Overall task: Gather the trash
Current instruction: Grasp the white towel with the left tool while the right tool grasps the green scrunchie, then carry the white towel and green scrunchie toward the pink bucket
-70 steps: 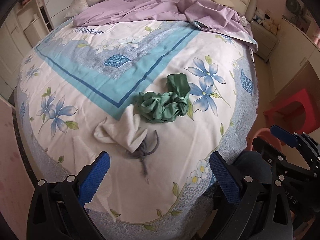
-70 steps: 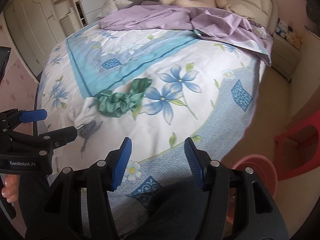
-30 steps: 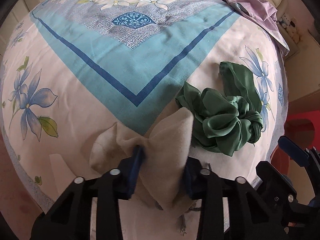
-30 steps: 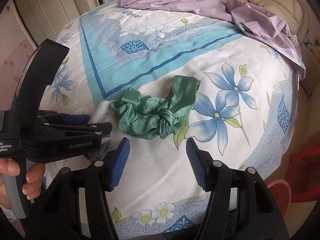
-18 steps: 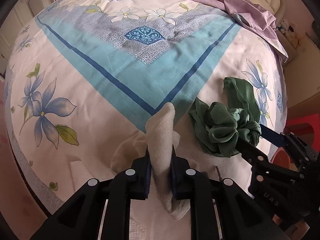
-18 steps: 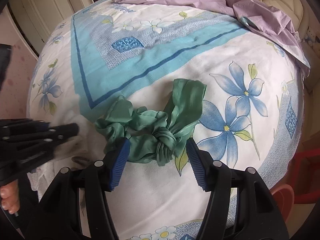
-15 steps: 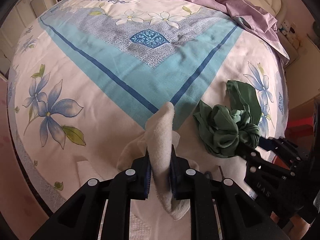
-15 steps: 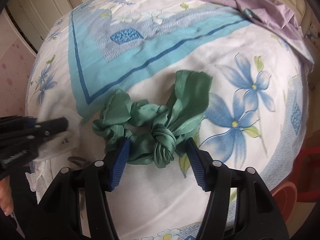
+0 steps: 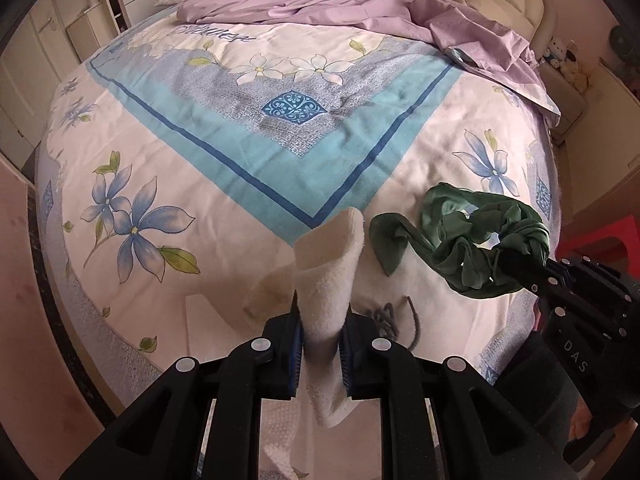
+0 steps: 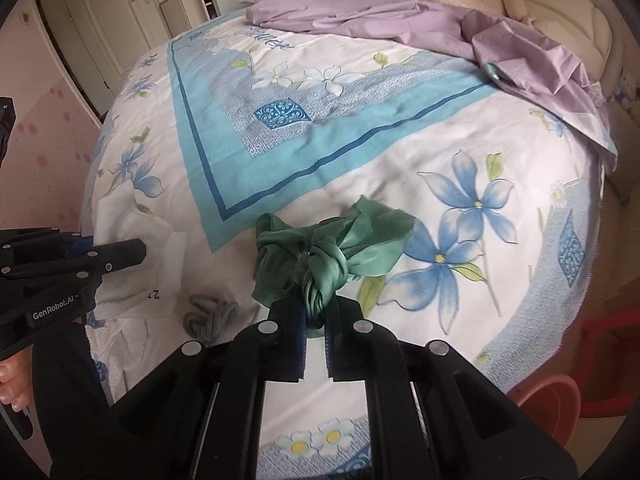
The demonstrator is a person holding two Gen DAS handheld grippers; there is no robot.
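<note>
**Both tools clamped on cloth above the bed**

Left wrist view: the left tool (image 9: 322, 338) sits at lower centre, its blue pads pinched narrow on a cream cloth (image 9: 330, 276). The cloth stands up between the pads, its folded end rising above them and its lower end hanging below. At right, the right tool (image 9: 516, 270) reaches in from the frame edge, gripping a green cloth (image 9: 468, 248) whose loose end trails leftward, close beside the cream cloth. A grey cord (image 9: 386, 316) lies on the floral bedspread (image 9: 192, 184) just right of the left tool's tips.

Right wrist view: the right tool (image 10: 316, 332), lower centre, has just closed and is shut tight on the knot of the green cloth (image 10: 332, 252), which bunches directly above the pads. The left tool (image 10: 100, 254) shows at the left edge; its jaws cannot be read here. The grey cord (image 10: 210, 314) lies on the bedspread (image 10: 400, 152) between the two tools.
</note>
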